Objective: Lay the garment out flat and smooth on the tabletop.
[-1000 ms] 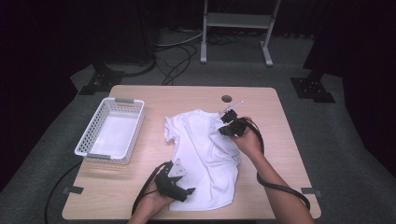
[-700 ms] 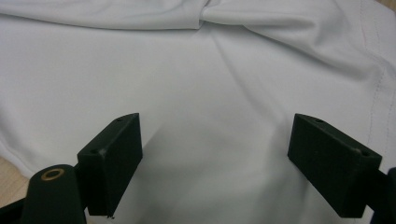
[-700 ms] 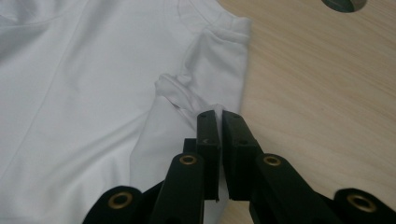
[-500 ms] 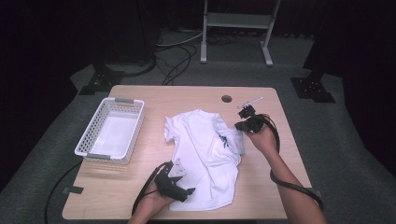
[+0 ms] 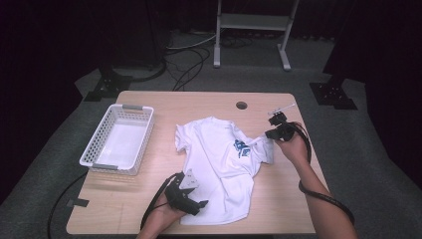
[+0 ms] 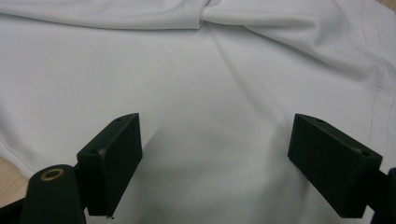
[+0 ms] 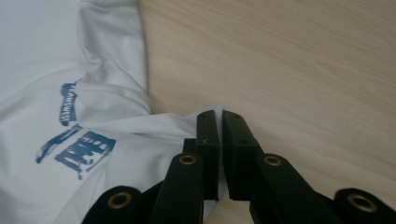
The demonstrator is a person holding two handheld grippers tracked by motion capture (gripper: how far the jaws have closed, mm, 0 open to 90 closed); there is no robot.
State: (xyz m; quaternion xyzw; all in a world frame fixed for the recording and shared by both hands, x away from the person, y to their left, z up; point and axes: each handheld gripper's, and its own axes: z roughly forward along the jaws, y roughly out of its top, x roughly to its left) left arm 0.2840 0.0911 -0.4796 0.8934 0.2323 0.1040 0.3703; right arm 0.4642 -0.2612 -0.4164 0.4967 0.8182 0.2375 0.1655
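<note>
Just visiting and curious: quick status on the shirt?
Right gripper shut on the shirt sleeve, pulling it out sideways. Left gripper open over the hem. Basket off to the side, nothing in the way.

Basket (image 5: 118, 140) left of shirt (image 5: 219, 169) on table (image 5: 164, 102); hole (image 5: 242, 105) behind shirt.

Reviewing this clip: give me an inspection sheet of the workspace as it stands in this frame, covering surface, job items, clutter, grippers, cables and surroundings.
Surface: wooden table, round hole near the far edge.
Job's things: white T-shirt with blue print, lying mostly flat, one sleeve pulled out to the side.
Clutter: empty white basket at the table's left.
Grippers: left gripper open over the shirt's lower part; right gripper shut on the sleeve's edge.
Cables: one trailing from each gripper; more loose on the floor beyond the table.
Surroundings: grey carpet, dark curtains, metal stand behind.
</note>
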